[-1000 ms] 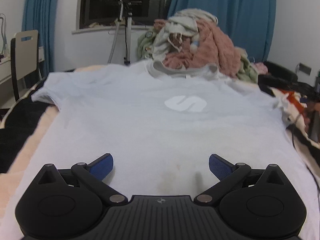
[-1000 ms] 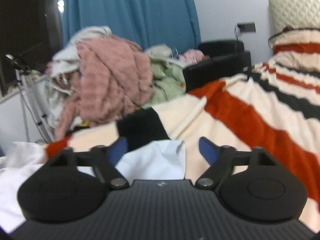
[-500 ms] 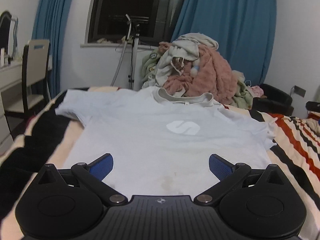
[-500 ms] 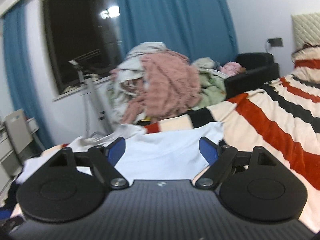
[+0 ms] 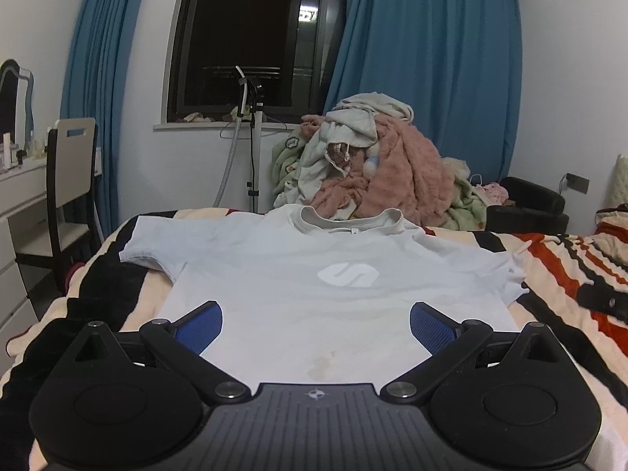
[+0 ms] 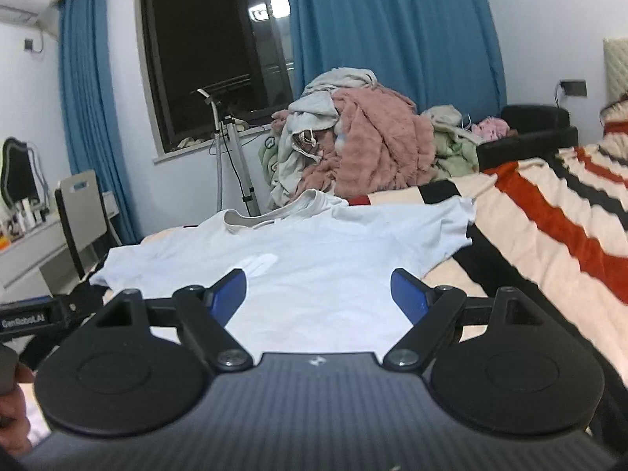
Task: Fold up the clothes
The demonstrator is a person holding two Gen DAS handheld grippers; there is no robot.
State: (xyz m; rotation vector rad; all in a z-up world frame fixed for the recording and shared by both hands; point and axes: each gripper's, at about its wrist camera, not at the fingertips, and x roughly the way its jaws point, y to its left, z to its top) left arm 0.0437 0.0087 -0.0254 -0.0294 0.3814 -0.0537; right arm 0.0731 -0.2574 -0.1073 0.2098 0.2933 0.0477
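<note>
T-shirt laid flat, both hand-held grippers spread wide and empty above its hem end, first fold not yet started.

Pale blue T-shirt (image 5: 314,298) lies front-up on the striped bed (image 5: 557,274), collar (image 5: 349,223) toward the clothes pile (image 5: 376,165), both sleeves out. Left hand-held gripper (image 5: 316,320) and right hand-held gripper (image 6: 318,288) hang over the lower body, fingers wide apart, holding nothing. To fold well, likely pinch one sleeve (image 5: 149,247) at its edge and the hem corner on the same side, one gripper each, and carry both across evenly so the edge stays straight. Right sleeve (image 6: 451,223) is a bit rumpled; smooth it first.
</note>
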